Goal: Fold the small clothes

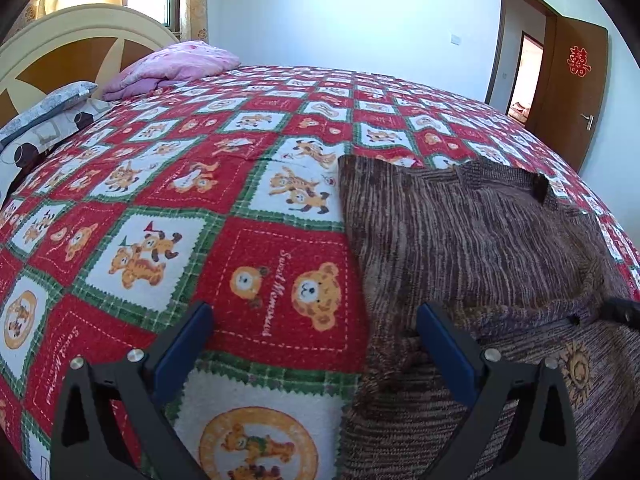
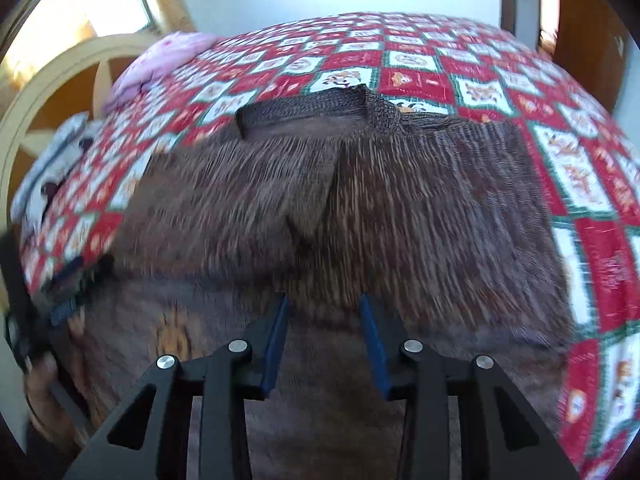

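A brown striped knit sweater (image 1: 480, 240) lies spread on the bed cover (image 1: 248, 280), with its dark collar (image 2: 304, 114) at the far side and an orange sun motif near me. My left gripper (image 1: 312, 308) stands wide open at the sweater's left edge, one finger over the cover and the other finger (image 1: 444, 348) over the knit, with nothing gripped. My right gripper (image 2: 324, 298) hovers over the middle of the sweater (image 2: 400, 208) near a cross fold. Its jaws are narrowed but a gap shows between them. The right wrist view is blurred.
The red, white and green bear-patterned cover (image 2: 592, 184) spreads over the whole bed. A pink folded quilt (image 1: 176, 64) and patterned pillows (image 1: 44, 120) lie by the headboard (image 1: 80, 40). A brown door (image 1: 568, 88) stands open at the far right. A hand (image 2: 44, 384) holds the left gripper.
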Demonstrator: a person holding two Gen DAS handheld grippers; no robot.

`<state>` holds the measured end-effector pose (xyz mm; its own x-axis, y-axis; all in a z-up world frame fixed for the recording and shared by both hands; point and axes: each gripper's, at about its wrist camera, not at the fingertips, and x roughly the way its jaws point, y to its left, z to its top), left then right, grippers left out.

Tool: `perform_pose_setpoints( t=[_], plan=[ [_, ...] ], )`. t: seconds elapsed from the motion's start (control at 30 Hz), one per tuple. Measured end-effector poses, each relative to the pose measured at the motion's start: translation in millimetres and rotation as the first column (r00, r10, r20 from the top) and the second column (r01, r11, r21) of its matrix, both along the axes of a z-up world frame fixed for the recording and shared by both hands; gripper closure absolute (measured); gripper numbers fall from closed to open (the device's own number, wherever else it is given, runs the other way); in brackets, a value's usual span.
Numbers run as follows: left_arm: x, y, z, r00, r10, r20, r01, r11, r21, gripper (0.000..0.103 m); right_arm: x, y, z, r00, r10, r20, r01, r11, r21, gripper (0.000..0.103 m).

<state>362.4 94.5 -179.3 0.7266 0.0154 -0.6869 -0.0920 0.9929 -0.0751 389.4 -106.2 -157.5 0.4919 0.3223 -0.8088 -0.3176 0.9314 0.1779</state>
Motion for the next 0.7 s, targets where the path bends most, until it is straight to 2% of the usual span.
perform_pose_setpoints(
  t=[0.07,0.17,0.27,0.37,0.47,0.57,0.7],
  plan=[
    [1,0,0,1.000,-0.002,0.000,0.002,1.000,0.002,0.000,-7,-7,16,0.998,-0.007,0.057,0.002,0.996,0.088,0.064],
    [1,-1,0,1.000,-0.001,-0.002,0.001,1.000,0.003,0.000,3,5,32,0.990,0.003,0.143,-0.019,0.994,0.108,0.064],
    [1,-1,0,1.000,-0.001,-0.002,0.001,1.000,0.003,0.000,31,30,30,0.993,0.055,0.107,-0.070,0.987,0.144,0.064],
    [0,1,0,1.000,-0.003,0.008,0.003,1.000,-0.020,0.000,52,44,8,0.998,0.057,0.030,-0.059,0.995,0.074,0.064],
    [-4,9,1,0.999,-0.003,0.032,0.006,0.997,-0.077,0.000,39,35,-9,0.999,0.044,-0.030,-0.043,0.999,0.033,0.064],
    [-6,20,0,0.999,0.001,0.052,0.007,0.988,-0.155,0.000,11,24,-14,0.996,0.084,0.017,-0.084,0.996,-0.004,0.065],
    [-3,13,1,0.999,-0.001,0.042,0.006,0.994,-0.113,0.000,0,27,-1,0.992,0.096,0.078,-0.094,0.995,-0.039,0.065]
  ],
)
